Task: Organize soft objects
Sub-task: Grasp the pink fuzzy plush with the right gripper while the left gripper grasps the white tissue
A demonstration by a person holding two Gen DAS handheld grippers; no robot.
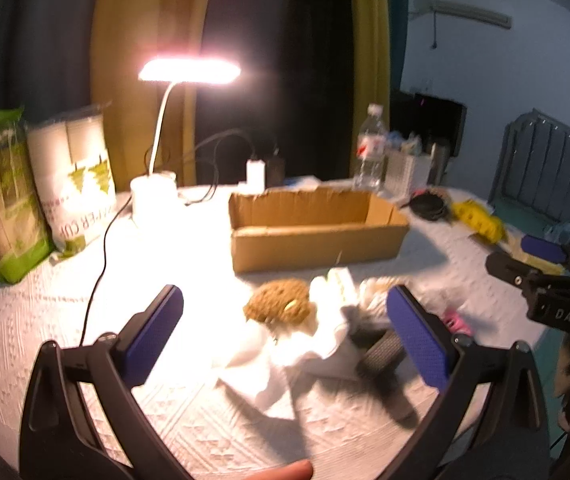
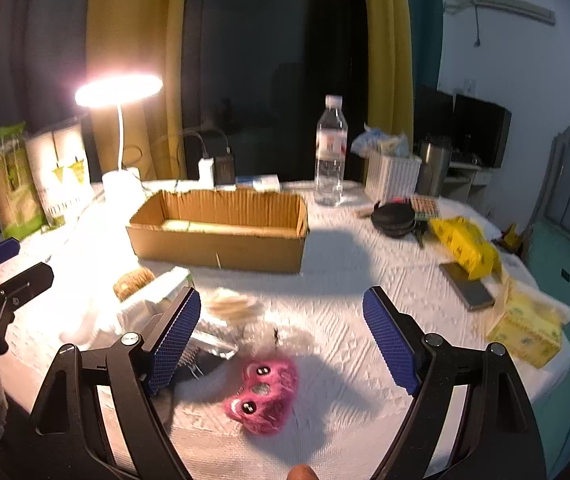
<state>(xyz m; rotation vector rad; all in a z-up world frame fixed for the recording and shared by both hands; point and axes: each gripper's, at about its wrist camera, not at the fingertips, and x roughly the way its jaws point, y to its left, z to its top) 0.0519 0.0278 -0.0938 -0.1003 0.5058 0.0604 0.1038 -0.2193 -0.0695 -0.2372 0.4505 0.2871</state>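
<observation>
Worktop [image 2: 345, 280]: white embossed cloth, matt. Box [image 2: 221, 240]: corrugated cardboard, torn rim. Pink toy [image 2: 265, 396]: fuzzy plush. Fingers [image 2: 391, 340]: blue textured pads. Bottle [image 2: 329, 152]: clear glossy plastic

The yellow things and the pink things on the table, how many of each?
Pink: 1, the fluffy toy
Yellow: 2, the crinkly packet and the tissue pack
Total: 3

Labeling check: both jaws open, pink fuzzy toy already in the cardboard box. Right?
Not quite. The pink fuzzy toy lies on the tablecloth, in front of the cardboard box, between the right gripper jaws; the right wrist view shows it. Both jaws are open.
</observation>
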